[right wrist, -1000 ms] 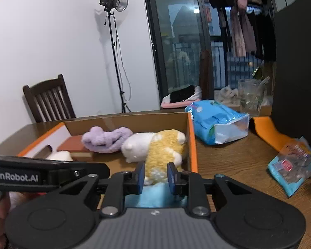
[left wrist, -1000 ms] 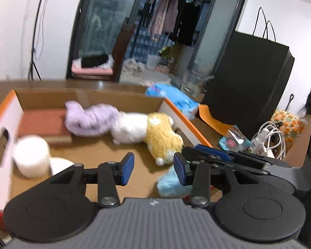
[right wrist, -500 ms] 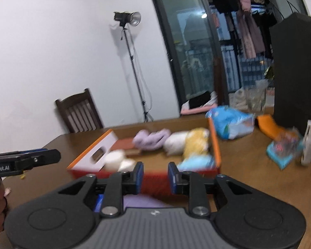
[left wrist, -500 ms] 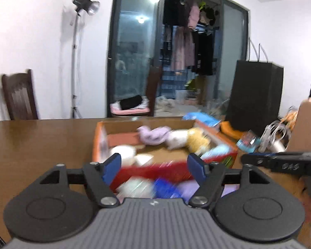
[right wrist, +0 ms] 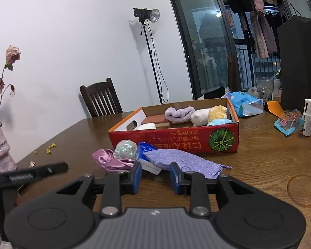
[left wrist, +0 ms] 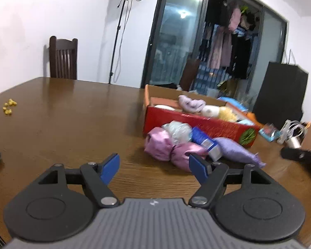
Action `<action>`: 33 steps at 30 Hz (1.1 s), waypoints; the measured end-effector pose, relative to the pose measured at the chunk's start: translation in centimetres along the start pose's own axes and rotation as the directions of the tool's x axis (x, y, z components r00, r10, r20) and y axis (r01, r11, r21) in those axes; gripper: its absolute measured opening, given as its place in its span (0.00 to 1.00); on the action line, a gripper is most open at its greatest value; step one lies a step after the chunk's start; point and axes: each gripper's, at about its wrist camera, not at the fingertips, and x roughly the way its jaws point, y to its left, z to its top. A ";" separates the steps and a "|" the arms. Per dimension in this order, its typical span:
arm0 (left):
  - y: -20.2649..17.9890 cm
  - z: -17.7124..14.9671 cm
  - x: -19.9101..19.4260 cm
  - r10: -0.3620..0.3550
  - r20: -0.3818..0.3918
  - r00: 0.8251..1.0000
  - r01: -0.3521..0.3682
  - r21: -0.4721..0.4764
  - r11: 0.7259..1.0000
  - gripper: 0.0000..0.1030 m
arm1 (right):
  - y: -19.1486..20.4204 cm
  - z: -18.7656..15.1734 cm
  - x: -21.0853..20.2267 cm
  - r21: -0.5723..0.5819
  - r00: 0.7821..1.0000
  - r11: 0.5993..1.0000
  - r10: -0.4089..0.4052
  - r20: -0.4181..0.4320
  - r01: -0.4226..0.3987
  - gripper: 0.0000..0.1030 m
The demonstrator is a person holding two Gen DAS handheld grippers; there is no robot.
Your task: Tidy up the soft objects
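My left gripper (left wrist: pixel 153 167) has widened its blue jaws and they are still opening, empty. My right gripper (right wrist: pixel 155 177) is narrow, opening, empty too. Both have pulled back from the red cardboard box (right wrist: pixel 176 139) at mid-frame; the pink satin bundle (left wrist: pixel 165 147) and lilac knit pouch (right wrist: pixel 182 161) below it come next.

Indoor lighting, even and moderately dim. Bright ceiling-lamp reflections in the glass door (left wrist: pixel 176 41). Soft sheen on the tabletop (left wrist: pixel 62 114). Faint shadow of the light stand (right wrist: pixel 149 51) cast on the white wall. Strong fisheye bending and dark corners in both views. Left wrist view slightly motion-blurred, notably the cardboard box (left wrist: pixel 197 122); right wrist view sharper.
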 end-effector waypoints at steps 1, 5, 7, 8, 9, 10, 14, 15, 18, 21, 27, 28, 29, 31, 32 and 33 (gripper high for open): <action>0.1 -0.1 0.0 0.003 0.002 1.000 -0.003 0.002 1.000 0.74 | 0.1 -0.1 0.1 0.002 1.000 1.000 -0.003 -0.005 0.003 0.30; 0.6 0.0 0.5 -0.011 -0.005 1.000 0.011 0.000 1.000 0.76 | 0.7 -0.5 0.7 0.006 1.000 1.000 0.019 -0.010 -0.019 0.31; 0.8 -0.3 1.1 -0.011 -0.015 1.000 0.011 -0.005 1.000 0.76 | 1.3 -0.7 1.6 -0.004 0.999 0.999 0.035 -0.025 -0.035 0.31; 0.9 -0.4 1.6 -0.014 -0.026 1.000 0.014 -0.009 1.000 0.76 | 1.6 -0.9 2.0 -0.013 0.999 0.999 0.039 -0.035 -0.039 0.31; 0.8 -0.4 2.0 -0.019 -0.033 0.999 0.018 -0.009 1.000 0.76 | 2.0 -1.0 2.5 -0.024 0.998 0.999 0.045 -0.047 -0.046 0.31; 0.7 -0.5 2.5 -0.025 -0.040 0.999 0.025 -0.008 1.000 0.76 | 2.2 -1.1 3.0 -0.034 0.997 0.998 0.052 -0.060 -0.054 0.31; 0.8 -0.2 4.2 -0.055 -0.057 0.997 0.054 -0.015 0.998 0.76 | 3.0 -0.7 5.1 -0.056 0.994 0.996 0.066 -0.091 -0.071 0.31; 1.0 0.1 4.7 -0.065 -0.061 0.996 0.064 -0.022 0.998 0.76 | 3.1 -0.6 5.8 -0.059 0.993 0.995 0.068 -0.096 -0.074 0.31; 1.2 1.3 6.5 -0.100 -0.066 0.993 0.098 -0.032 0.995 0.76 | 3.7 0.2 8.0 -0.055 0.988 0.993 0.102 -0.115 -0.109 0.31; 1.8 3.2 8.8 -0.130 -0.068 0.989 0.127 -0.048 0.991 0.75 | 4.5 0.7 10.6 -0.054 0.981 0.988 0.134 -0.138 -0.142 0.34; 3.5 4.1 13.0 -0.198 -0.121 0.973 0.180 -0.144 0.973 0.66 | 5.4 2.9 15.2 -0.060 0.979 0.987 0.142 -0.146 -0.152 0.34; 3.8 3.8 13.5 -0.202 -0.142 0.969 0.179 -0.159 0.971 0.53 | 5.4 3.0 16.0 -0.057 0.976 0.986 0.144 -0.162 -0.155 0.34; 4.0 3.6 13.9 -0.189 -0.170 0.967 0.161 -0.163 0.973 0.50 | 5.4 3.0 16.6 -0.057 0.972 0.986 0.146 -0.183 -0.159 0.34; 4.3 3.5 13.5 -0.201 -0.157 0.967 0.173 -0.172 0.970 0.43 | 5.6 2.0 17.5 -0.057 0.963 0.985 0.149 -0.224 -0.166 0.35; 4.4 3.5 13.4 -0.216 -0.158 0.963 0.189 -0.172 0.967 0.35 | 5.6 1.4 17.6 -0.058 0.961 0.984 0.149 -0.233 -0.167 0.35; 4.4 3.5 13.3 -0.223 -0.159 0.962 0.196 -0.171 0.966 0.33 | 5.7 1.0 17.5 -0.062 0.962 0.983 0.153 -0.224 -0.171 0.35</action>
